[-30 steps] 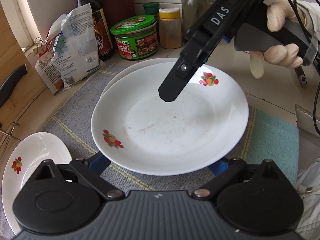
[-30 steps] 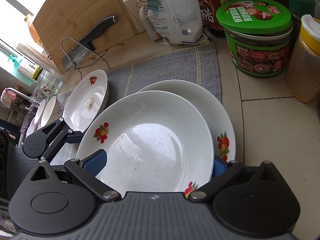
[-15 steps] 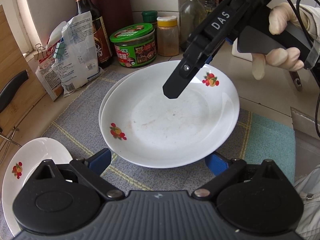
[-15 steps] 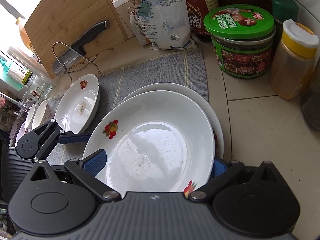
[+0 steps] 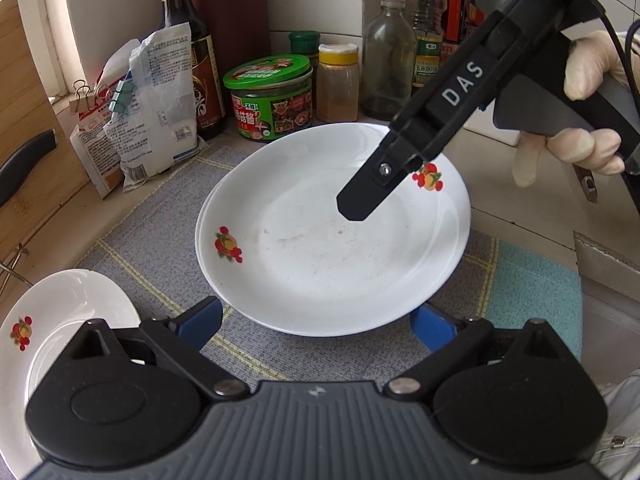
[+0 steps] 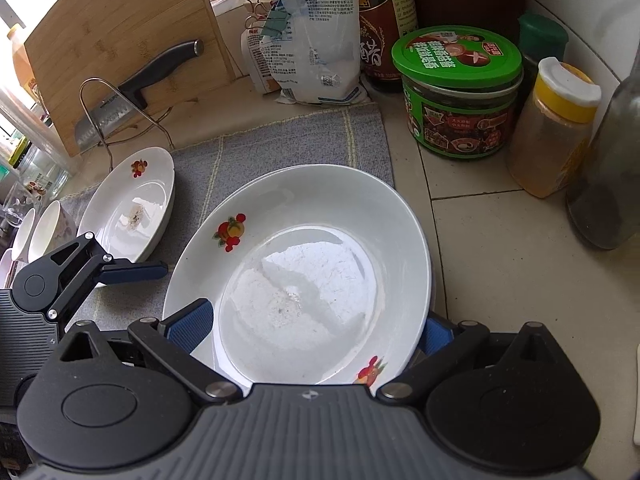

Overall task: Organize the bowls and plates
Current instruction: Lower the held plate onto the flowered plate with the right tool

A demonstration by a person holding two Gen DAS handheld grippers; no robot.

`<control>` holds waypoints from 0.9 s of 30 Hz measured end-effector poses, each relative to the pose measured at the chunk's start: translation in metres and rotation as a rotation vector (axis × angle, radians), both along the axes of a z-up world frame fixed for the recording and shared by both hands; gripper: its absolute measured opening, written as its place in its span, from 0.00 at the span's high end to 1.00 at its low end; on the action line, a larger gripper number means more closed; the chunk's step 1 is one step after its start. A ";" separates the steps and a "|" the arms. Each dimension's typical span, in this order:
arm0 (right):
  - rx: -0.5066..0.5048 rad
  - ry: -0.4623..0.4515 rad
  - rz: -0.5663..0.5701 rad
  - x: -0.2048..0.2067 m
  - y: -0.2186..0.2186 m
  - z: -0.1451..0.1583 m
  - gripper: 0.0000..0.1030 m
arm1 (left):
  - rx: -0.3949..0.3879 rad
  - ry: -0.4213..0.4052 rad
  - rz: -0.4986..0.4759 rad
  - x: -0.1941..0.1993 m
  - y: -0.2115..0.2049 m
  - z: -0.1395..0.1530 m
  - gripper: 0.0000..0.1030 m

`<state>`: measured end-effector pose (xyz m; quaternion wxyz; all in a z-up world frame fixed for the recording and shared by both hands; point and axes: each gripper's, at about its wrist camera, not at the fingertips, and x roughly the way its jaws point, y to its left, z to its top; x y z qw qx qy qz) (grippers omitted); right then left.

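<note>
A large white plate with fruit decals [image 5: 332, 248] [image 6: 304, 264] lies almost squarely on a second like plate, whose rim [image 5: 216, 184] shows only as a thin sliver. My right gripper [image 6: 312, 324] is open at the plate's far-right side, its pads wide apart either side of the near rim. Whether they touch the plate I cannot tell. One of its black fingers [image 5: 360, 200] shows over the plate. My left gripper [image 5: 316, 322] is open, its blue pads flanking the plate's near rim. A smaller decal plate [image 5: 60, 320] [image 6: 132, 204] lies left on the mat.
A grey woven mat [image 6: 280, 148] lies under the plates. Behind it stand a green-lidded jar [image 6: 456, 96], a yellow-capped spice jar [image 6: 556, 128], bottles and clipped bags [image 6: 316, 40]. A cleaver [image 6: 132, 100] leans on a wooden board. Small bowls [image 6: 44, 228] sit far left. A gloved hand [image 5: 580, 148] holds the right gripper.
The top plate has shifted from overhanging the lower plate toward my left gripper to sitting nearly centred on it. My left gripper has drawn back from under its rim.
</note>
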<state>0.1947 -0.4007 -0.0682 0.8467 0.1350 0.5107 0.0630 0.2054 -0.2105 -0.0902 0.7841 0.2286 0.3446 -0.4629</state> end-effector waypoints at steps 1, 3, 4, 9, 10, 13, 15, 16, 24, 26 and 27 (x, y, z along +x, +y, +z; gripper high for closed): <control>-0.009 0.003 0.000 0.000 0.001 0.000 0.00 | -0.001 0.000 0.002 0.000 0.000 0.000 0.03; -0.028 0.006 0.001 -0.001 0.003 0.001 0.00 | -0.003 -0.003 0.004 -0.001 0.000 0.000 0.03; -0.037 0.006 0.002 -0.002 0.004 0.002 0.00 | -0.003 -0.003 0.004 -0.001 0.000 0.000 0.03; -0.069 0.008 0.003 -0.004 0.006 0.003 0.00 | -0.004 -0.002 0.008 -0.001 -0.001 0.000 0.03; -0.076 0.009 0.001 -0.004 0.007 0.004 0.00 | -0.004 -0.003 0.008 -0.002 -0.001 0.000 0.03; -0.098 0.015 0.000 -0.006 0.007 0.002 0.00 | 0.008 -0.003 0.003 -0.003 -0.002 -0.002 0.03; -0.105 0.018 -0.002 -0.007 0.007 0.001 0.00 | -0.007 0.001 0.009 -0.004 0.000 -0.001 0.03; -0.111 0.015 -0.003 -0.008 0.007 0.002 0.00 | -0.019 0.004 0.012 -0.004 0.001 0.001 0.03; -0.166 -0.125 0.019 -0.023 0.020 0.018 0.00 | -0.076 -0.013 0.112 -0.002 0.019 0.019 0.03; -0.170 -0.158 0.014 -0.025 0.024 0.021 0.00 | -0.079 -0.026 0.148 -0.004 0.026 0.021 0.03; -0.182 -0.176 0.012 -0.027 0.027 0.022 0.00 | -0.080 -0.031 0.160 -0.005 0.029 0.022 0.03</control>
